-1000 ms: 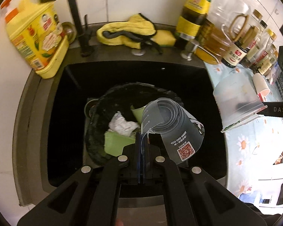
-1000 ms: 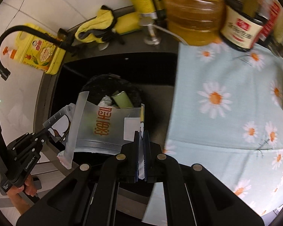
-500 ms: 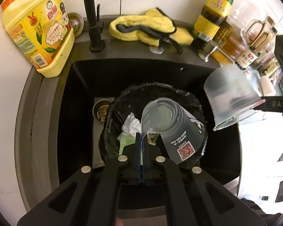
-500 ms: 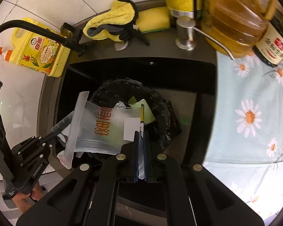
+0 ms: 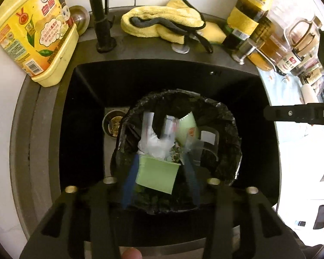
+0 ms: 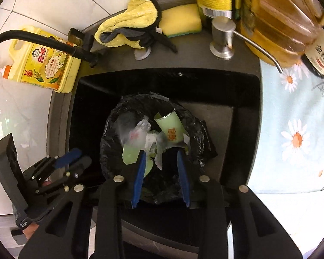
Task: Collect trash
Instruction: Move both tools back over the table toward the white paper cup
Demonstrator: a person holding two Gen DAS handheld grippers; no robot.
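Observation:
A bin lined with a black bag [image 5: 224, 116] stands in the black sink [image 5: 86, 99]; it also shows in the right wrist view [image 6: 110, 142]. Inside lie green cartons [image 5: 156, 173], crumpled white paper [image 5: 155, 145], a clear plastic cup [image 5: 207, 140] and a blurred clear pouch [image 6: 131, 133]. My left gripper [image 5: 159, 183] is open and empty just above the bin's near rim. My right gripper [image 6: 161, 168] is open and empty over the bin too. The left gripper also shows at the lower left of the right wrist view [image 6: 71, 161].
A yellow detergent jug [image 5: 34, 32] and black faucet [image 5: 99, 15] stand behind the sink at left. A yellow cloth [image 5: 162, 21], sponge [image 6: 179, 19], oil and sauce bottles [image 6: 278, 15] line the back. A daisy-print cloth [image 6: 296, 129] covers the counter at right.
Both grippers have opened. The clear cup has dropped from the left gripper and the clear pouch from the right gripper into the bin.

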